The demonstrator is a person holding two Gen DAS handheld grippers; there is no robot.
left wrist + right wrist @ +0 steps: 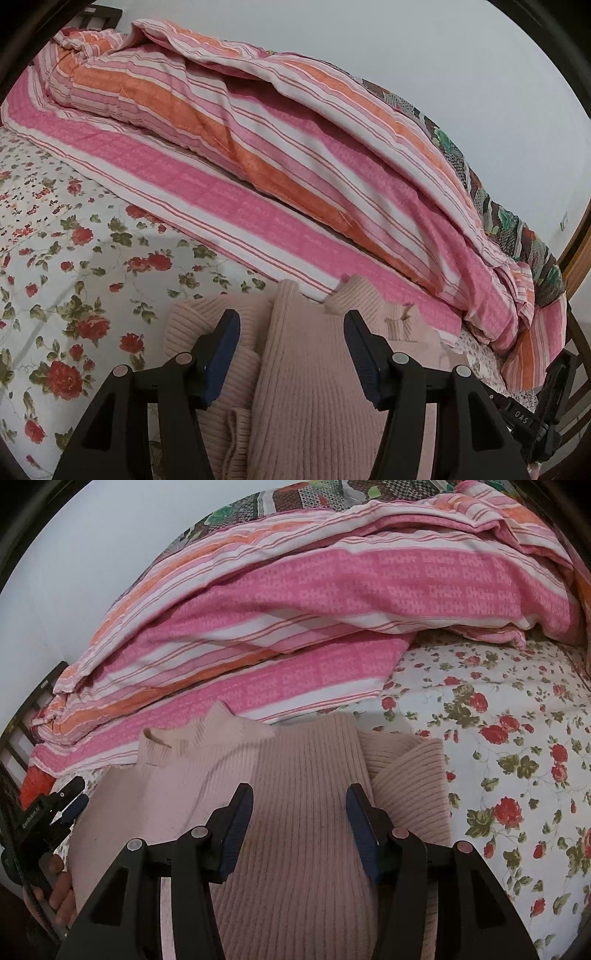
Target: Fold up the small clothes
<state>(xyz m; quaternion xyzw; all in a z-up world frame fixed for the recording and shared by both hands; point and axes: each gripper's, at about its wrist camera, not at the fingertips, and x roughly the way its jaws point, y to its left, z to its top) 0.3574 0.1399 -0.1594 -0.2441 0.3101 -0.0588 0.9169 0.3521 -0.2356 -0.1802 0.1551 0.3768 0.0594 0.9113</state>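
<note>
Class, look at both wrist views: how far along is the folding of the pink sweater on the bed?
Done: the pink ribbed sweater lies on the floral sheet, one sleeve already folded in over the body. In hand: nothing; the left tool and right tool are both open above it. Left: the collar end is still spread out, so further folds look needed.
</note>
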